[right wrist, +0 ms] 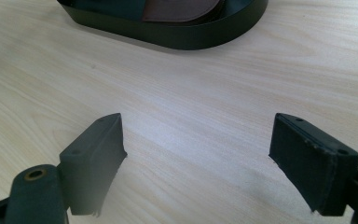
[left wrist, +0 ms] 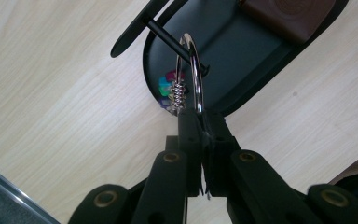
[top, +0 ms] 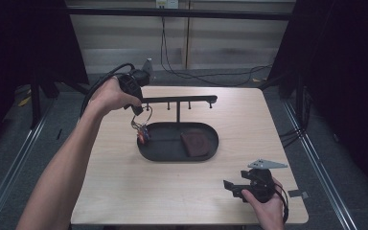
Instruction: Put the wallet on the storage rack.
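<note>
Wooden table [top: 124, 191], dark curtains around. Left gripper [left wrist: 200, 122] clamped on one silver key ring [left wrist: 193, 70] with coloured charms [top: 143, 134], hanging over left end of one black oval tray [top: 172, 155]. Tray holds one brown wallet [top: 195, 143]; T-shaped hook stand [top: 178, 100] rises from it. Right gripper [right wrist: 198, 154] wide open, empty, near table's front right.

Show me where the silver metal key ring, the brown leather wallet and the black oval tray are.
Silver metal key ring [left wrist: 195, 65]: left gripper view, on the ring's right arc above the shut gripper.
Brown leather wallet [top: 195, 143]: high view, middle of its top face.
Black oval tray [top: 165, 142]: high view, bare floor of the tray.
</note>
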